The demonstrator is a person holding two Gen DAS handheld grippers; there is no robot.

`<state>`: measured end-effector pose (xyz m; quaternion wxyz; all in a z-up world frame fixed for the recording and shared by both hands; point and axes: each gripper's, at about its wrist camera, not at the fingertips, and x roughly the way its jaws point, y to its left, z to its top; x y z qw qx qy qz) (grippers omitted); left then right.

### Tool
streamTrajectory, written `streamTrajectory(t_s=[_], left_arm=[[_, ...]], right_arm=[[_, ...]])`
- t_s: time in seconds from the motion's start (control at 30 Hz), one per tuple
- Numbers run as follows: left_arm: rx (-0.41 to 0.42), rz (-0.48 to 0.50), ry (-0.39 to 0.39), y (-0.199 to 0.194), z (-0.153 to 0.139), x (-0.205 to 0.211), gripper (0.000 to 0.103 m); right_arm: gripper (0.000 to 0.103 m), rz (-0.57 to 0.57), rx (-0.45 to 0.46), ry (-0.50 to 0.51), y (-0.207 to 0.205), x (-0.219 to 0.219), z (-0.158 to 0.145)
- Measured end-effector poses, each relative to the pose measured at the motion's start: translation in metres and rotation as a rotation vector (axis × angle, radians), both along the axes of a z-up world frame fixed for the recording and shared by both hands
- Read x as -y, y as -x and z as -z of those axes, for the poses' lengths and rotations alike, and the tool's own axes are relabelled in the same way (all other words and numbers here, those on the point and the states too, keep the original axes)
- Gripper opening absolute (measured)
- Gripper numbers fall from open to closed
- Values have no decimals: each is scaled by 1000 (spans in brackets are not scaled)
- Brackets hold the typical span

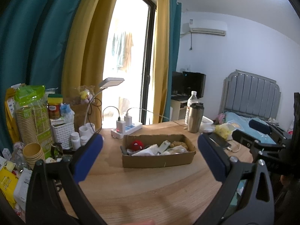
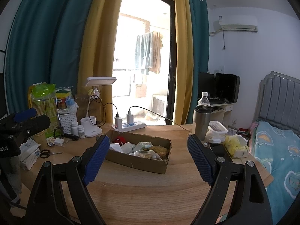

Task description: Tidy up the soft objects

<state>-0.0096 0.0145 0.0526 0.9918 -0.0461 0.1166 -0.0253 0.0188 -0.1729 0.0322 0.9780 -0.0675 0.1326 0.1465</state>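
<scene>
Left gripper (image 1: 150,157): black plastic arms w/ triangular cutouts, silver screws at pivots, smooth blue pads (image 1: 88,159). Right gripper (image 2: 148,159): same black frame, silver screws, but ribbed blue pads (image 2: 96,161). Left wrist view shows the right unit's black body, white lettering too blurred to read.

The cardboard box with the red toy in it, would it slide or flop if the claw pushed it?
The box would probably slide: it looks light, sitting flat on the smooth wooden table. Its torn, wavy rim hints at thin cardboard, so a wall might bend inward first. It is low and wide, so tipping seems unlikely.
</scene>
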Motion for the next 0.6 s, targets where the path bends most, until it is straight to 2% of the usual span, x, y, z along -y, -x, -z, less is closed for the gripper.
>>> streamTrajectory(t_s=[0.43, 0.6], left_arm=[[-12, -4, -9, -3, 4, 0, 102], [-91, 5, -10, -19, 19, 3, 102]], right_arm=[[87, 0, 0, 1, 1, 0, 0], [87, -4, -6, 0, 2, -2, 0]])
